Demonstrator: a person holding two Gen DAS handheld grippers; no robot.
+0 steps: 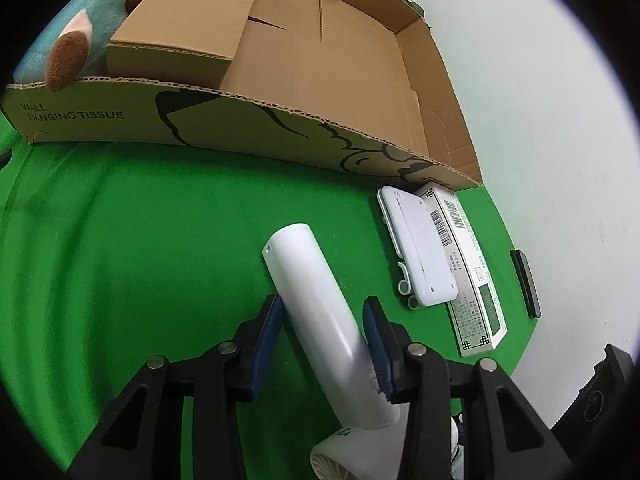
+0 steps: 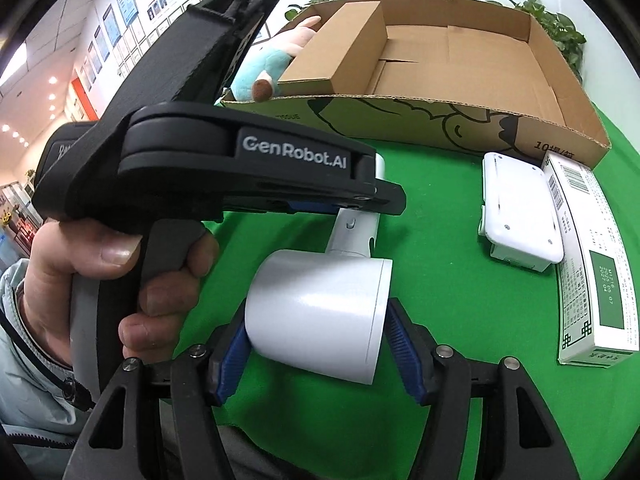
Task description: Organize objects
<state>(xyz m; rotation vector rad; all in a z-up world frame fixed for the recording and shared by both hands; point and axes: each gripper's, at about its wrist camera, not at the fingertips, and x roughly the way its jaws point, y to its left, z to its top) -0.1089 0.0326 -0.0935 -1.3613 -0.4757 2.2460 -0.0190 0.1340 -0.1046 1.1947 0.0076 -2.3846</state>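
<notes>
A white hair dryer [image 1: 304, 272] lies on the green tabletop [image 1: 140, 240]. In the left wrist view my left gripper [image 1: 324, 312] has its blue pads against both sides of the dryer's handle. The right wrist view shows the dryer's round barrel [image 2: 316, 280] clamped between the pads of my right gripper [image 2: 318, 308]. There the left gripper [image 2: 384, 200], held by a person's hand [image 2: 120, 248], reaches in from the left over the handle. Beyond lies an open cardboard box [image 1: 280, 128], its floor bare on the right.
A plush toy [image 2: 272, 64] leans in the box's left end beside a smaller carton [image 2: 340, 48]. A white plastic case [image 2: 520, 208] and a green-and-white carton [image 2: 592, 260] lie right of the dryer. A thin black object [image 1: 526, 280] lies at the cloth's right edge.
</notes>
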